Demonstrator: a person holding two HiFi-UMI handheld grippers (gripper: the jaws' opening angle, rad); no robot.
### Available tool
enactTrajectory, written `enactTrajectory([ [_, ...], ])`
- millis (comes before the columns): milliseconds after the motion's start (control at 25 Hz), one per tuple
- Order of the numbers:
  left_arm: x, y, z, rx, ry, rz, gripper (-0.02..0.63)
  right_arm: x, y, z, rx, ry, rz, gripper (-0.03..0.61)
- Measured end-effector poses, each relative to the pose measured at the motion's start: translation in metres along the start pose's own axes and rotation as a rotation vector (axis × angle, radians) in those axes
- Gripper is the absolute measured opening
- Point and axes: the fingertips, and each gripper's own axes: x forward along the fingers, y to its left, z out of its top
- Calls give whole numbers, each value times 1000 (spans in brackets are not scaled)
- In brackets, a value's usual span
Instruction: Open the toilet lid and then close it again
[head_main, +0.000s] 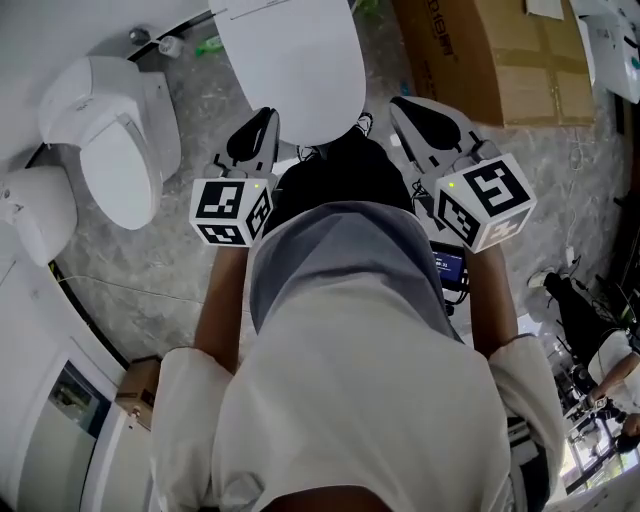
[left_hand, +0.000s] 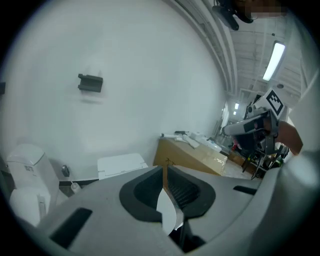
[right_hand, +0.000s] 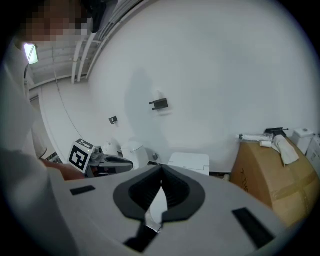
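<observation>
**Item: toilet lid, found shut; both grippers held off it**

Task status. The toilet lid (head_main: 292, 65) lay flat down on its toilet at 12 o'clock in the head view. Neither gripper was touching it. A shut lid fits either a task not yet begun or one already finished, and nothing in view decided between them. If it was not begun, both the lift and the lowering remained.

Grippers, count two.
- Left gripper (head_main: 262, 122): held in front of the person's chest at 11 o'clock, well apart from the lid. Its jaws were brought together at the tips with nothing between them.
- Right gripper (head_main: 408, 110): held at 1 o'clock, also well clear of the lid. Its jaws were likewise closed tip to tip and empty.

Fixtures.
- Toilets, count two in plain view: the task's one at 12 o'clock, and a second toilet (head_main: 115, 140) at 10 o'clock, its lid also down.
- White fixture (head_main: 35, 215), count one, at 9 o'clock. It was cut by the frame edge and its kind could not be told.

Other items.
- Cardboard box (head_main: 490, 60), count one, at 1 o'clock beside the task's toilet.
- Black wall bracket (left_hand: 90, 83), count one in the left gripper view.
</observation>
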Motion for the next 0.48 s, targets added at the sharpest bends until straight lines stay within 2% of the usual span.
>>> enactTrajectory([
  [240, -28, -8, 51, 0, -107, 26, 31, -13, 4, 22, -86, -43, -25, 11],
  [480, -54, -22, 82, 51, -178, 51, 31, -25, 12, 34, -123, -70, -29, 9],
])
